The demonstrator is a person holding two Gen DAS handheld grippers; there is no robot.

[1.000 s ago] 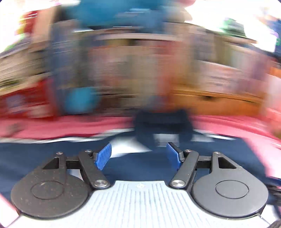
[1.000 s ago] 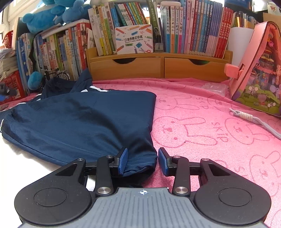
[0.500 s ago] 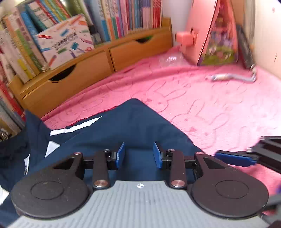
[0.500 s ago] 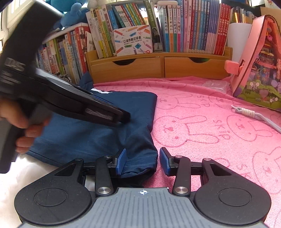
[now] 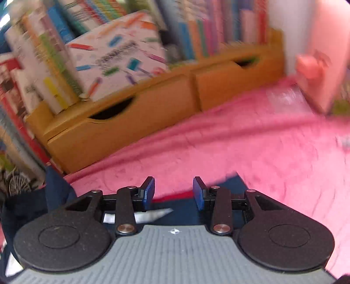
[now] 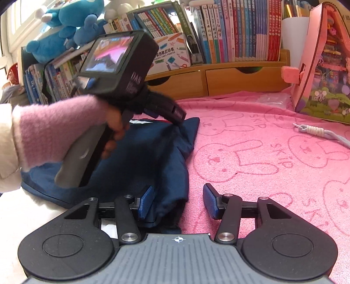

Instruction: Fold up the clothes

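Note:
A navy garment (image 6: 135, 166) with white stripes lies on the left part of a pink rabbit-print towel (image 6: 262, 153). My right gripper (image 6: 177, 202) stands open at its near right corner, and a fold of cloth sits between the fingers against the left pad. A hand in a fuzzy pink sleeve (image 6: 54, 131) holds my left gripper (image 6: 178, 114) at the garment's far right corner. In the blurred left wrist view, that left gripper (image 5: 173, 192) is open. The garment's edge (image 5: 181, 209), with a white stripe and red trim, lies just under its fingers.
A wooden drawer unit (image 6: 240, 80) with rows of books stands along the back. A pink toy house (image 6: 323, 72) and a white cord (image 6: 315, 131) are at the right. Blue plush toys (image 6: 65, 19) sit top left. A clear plastic bag (image 6: 273, 99) lies near the drawers.
The left gripper has swung over the garment to its far right corner and now faces the drawers. The right gripper stayed at the near corner and its fingers spread a little wider.

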